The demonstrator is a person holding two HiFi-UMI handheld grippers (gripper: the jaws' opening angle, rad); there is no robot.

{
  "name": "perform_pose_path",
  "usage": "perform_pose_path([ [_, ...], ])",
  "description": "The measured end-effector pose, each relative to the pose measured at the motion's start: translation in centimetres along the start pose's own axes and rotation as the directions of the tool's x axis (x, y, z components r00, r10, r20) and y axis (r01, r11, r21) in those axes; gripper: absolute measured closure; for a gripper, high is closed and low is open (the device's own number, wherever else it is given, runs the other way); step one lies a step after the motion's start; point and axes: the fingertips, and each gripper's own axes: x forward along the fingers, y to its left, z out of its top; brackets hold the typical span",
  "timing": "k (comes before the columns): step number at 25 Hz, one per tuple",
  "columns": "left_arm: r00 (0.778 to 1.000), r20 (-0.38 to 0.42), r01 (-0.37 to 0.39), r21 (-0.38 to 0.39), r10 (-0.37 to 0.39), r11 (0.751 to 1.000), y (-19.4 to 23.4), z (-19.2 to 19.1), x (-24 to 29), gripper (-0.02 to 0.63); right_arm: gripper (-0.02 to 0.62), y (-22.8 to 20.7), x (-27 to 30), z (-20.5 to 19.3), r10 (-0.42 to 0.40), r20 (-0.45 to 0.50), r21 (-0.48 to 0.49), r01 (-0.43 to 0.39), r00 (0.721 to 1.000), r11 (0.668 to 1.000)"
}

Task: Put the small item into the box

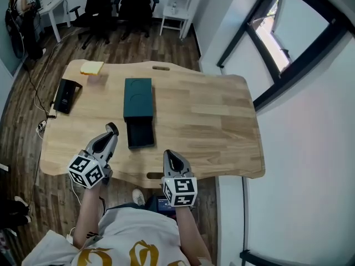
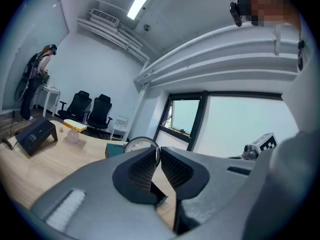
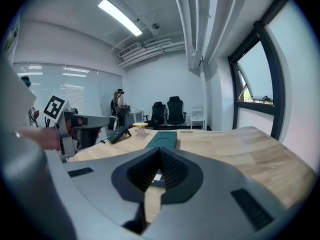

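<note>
1. Our left claw (image 2: pixel 159 151) has its jaws pressed almost together. A small round item (image 2: pixel 139 142), dark-rimmed and pale inside, sits right at the tips. We judge it pinched by its edge, though the jaw hides much of it.
2. Our right claw (image 3: pixel 159 170) is pressed together on nothing, low over the near edge of the surface (image 1: pixel 222 126).
3. From the head view, the item hangs just beside the open tray (image 1: pixel 140 134) of the dark green box (image 1: pixel 138 96), not yet over it.
4. What could go wrong: a hold on so little of the rim looks thin, so a quick swing toward the tray could let the item twist or slip out. If it is let go short of the tray wall, it would land on the wood near the front edge. A low approach could also nudge the tray along.
5. The item reads as thin, light and circular. We expect it to roll if it lands on its rim.
</note>
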Motion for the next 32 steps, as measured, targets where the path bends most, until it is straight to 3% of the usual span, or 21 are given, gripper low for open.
perform_pose_path([
  [19,0.999,-0.042,-0.001,0.068,0.003,0.998,2.0,1.4,4.7,0.574,0.591,-2.2,5.9,3.3,0.045,0.066,0.010,-0.046,0.997,0.999],
  [32,0.994,-0.105,0.007,0.052,-0.002,0.999,2.6,-0.8,6.9,0.574,0.591,-3.5,7.1,1.2,0.045,0.010,0.038,-0.045,0.999,0.998],
])
